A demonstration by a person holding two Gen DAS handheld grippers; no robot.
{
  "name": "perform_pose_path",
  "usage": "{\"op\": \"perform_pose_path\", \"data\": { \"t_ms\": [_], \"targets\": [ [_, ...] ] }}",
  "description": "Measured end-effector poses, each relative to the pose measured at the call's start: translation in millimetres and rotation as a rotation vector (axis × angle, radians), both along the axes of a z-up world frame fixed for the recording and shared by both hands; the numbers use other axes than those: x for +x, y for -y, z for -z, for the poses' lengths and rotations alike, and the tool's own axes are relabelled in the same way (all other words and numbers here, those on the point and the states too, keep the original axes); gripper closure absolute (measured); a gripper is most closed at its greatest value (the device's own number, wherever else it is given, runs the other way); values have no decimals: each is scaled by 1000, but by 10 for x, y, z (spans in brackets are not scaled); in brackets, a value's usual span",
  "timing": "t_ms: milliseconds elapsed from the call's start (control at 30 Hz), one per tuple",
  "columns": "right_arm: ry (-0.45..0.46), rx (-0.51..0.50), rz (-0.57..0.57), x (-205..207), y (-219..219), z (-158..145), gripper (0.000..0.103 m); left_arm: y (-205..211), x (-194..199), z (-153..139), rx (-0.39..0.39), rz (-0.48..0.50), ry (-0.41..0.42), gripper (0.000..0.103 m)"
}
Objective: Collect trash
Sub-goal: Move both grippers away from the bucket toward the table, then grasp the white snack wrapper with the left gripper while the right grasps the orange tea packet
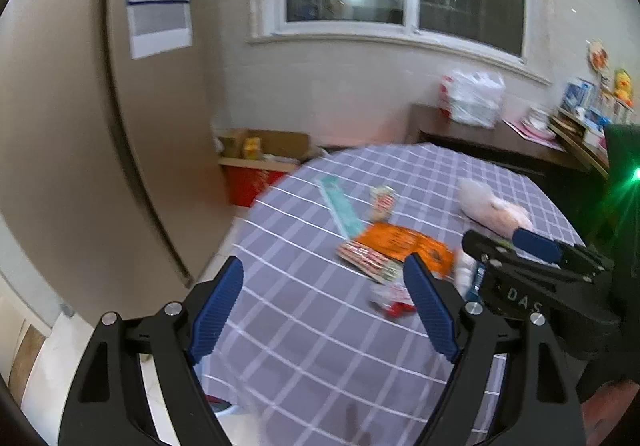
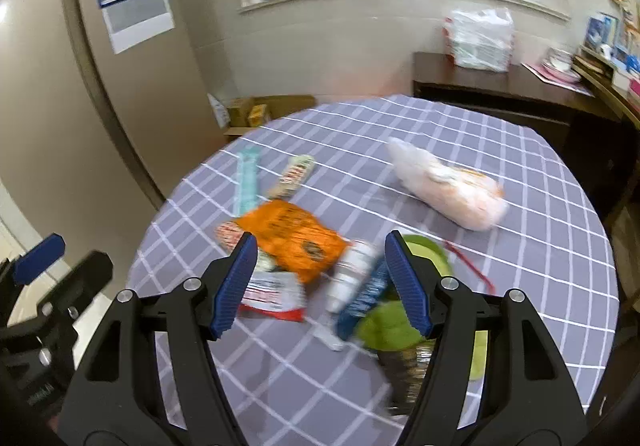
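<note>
Right wrist view: your round table (image 2: 520, 246) carries the trash, an orange wrapper (image 2: 292, 234) amid smaller packets. Both grippers (image 2: 316, 282) (image 1: 324, 310) hang empty, fingers apart; a hasty grab could scatter packets.

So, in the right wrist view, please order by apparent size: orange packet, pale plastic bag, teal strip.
1. orange packet and pale plastic bag: alike, and blur makes ranking unsure.
2. teal strip: smallest.
</note>
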State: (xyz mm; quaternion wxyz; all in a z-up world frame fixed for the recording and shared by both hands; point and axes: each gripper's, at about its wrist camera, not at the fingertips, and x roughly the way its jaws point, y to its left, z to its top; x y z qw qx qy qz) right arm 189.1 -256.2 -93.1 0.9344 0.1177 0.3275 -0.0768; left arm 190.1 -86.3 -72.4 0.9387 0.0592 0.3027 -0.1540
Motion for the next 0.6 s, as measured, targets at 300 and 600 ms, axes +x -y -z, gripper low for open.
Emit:
{"op": "perform_pose_path", "data": {
  "t_ms": [300, 600],
  "targets": [
    [-45, 3, 74, -127, 368, 201, 37, 399, 157, 486, 17, 95, -150, 22],
    [-80, 3, 102, -121, 507, 316, 37, 542, 430, 822, 11, 115, -265, 59]
  ]
}}
